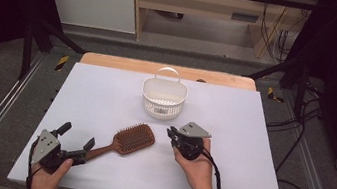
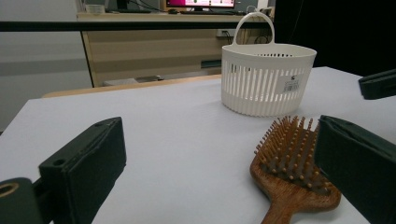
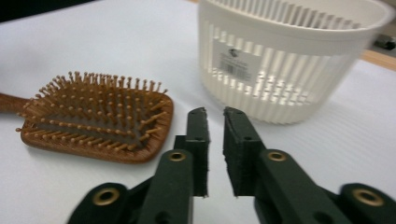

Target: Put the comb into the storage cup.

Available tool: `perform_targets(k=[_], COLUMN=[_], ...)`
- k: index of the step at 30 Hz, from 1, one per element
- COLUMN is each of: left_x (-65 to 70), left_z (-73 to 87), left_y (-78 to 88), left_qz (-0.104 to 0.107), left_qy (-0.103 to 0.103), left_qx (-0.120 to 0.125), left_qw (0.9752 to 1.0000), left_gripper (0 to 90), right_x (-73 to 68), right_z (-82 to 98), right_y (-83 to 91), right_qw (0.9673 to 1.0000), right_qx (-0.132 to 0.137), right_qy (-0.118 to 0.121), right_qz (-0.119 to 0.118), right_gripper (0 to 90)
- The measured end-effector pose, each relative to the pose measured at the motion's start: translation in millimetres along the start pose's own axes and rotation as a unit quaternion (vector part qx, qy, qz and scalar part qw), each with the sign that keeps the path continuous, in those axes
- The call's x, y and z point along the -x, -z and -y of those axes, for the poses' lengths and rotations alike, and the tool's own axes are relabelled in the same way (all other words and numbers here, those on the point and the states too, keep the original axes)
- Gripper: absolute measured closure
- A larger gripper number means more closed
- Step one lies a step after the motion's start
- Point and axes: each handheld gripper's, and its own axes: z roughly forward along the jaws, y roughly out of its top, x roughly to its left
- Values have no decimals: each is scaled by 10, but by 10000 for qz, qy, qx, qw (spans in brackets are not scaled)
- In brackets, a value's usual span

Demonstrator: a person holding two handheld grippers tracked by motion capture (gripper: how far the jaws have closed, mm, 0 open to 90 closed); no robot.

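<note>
From the high view, a wooden hairbrush (image 1: 127,142) lies flat on the white table (image 1: 105,100), bristles up, with its handle towards the left gripper (image 1: 76,142). I think it lies so because the handle is the easiest part to take. This gripper has its jaws wide apart, one on each side of the handle end, not yet pressing it. The white basket (image 1: 164,97) stands upright behind the brush, near it but apart, probably as the place where the brush will go. The right gripper (image 1: 172,134) hovers between brush and basket and holds nothing.

In the left gripper view, the two black jaws stand far from each other. The hairbrush (image 2: 292,172) lies beside the right-hand jaw, and the basket (image 2: 266,77) stands farther off.

In the right gripper view, the jaws are nearly together with only a narrow gap, and nothing is between them. The hairbrush (image 3: 98,121) lies to their left, the basket (image 3: 285,56) behind them.
</note>
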Motion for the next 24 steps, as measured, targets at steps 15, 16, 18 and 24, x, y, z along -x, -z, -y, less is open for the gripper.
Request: perform_targets(k=[15, 16, 18, 24], left_x=[121, 139, 173, 277], left_z=[-114, -144, -197, -349], left_y=[-30, -45, -84, -225], left_qz=[134, 152, 120, 453], left_qy=[-341, -406, -579, -558], left_qx=[-398, -480, -678, -1319], left_qw=[9985, 9979, 9959, 9887], left_gripper=[30, 30, 30, 41], right_x=[582, 616, 661, 641], right_z=[447, 474, 516, 566], right_y=[817, 833, 832, 851], right_qw=[9890, 9879, 9882, 9894], right_qx=[1138, 1238, 1209, 1192], right_qy=[-382, -463, -476, -53], right_qz=[869, 813, 811, 823], right_gripper=[80, 73, 75, 69])
